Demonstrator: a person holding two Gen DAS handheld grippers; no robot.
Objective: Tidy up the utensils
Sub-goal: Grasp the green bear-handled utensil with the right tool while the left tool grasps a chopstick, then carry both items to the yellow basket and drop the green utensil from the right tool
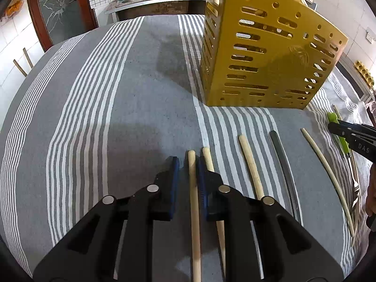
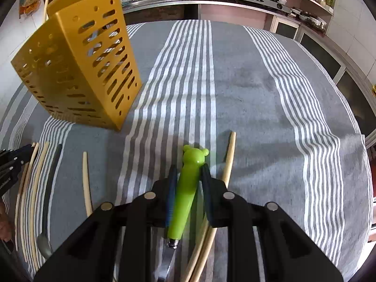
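My left gripper point(image 1: 188, 164) straddled one pale wooden chopstick point(image 1: 193, 199) lying on the striped grey tablecloth point(image 1: 117, 94), the blue pads close on either side but, as far as I could tell, not yet pinching it. My right gripper point(image 2: 188, 171) was clenched around the green bear-topped handle point(image 2: 188, 188) of a metal utensil whose head was hidden under my jaws. The yellow slotted utensil holder point(image 1: 265, 54) stood upright beyond the row. Little seemed done, I judged: more chopsticks point(image 1: 251, 166), a dark-handled spoon point(image 2: 50, 188) and a thin pale stick point(image 1: 326, 174) lay flat on the cloth, all waiting to go in. What the holder already held, I could not make out.
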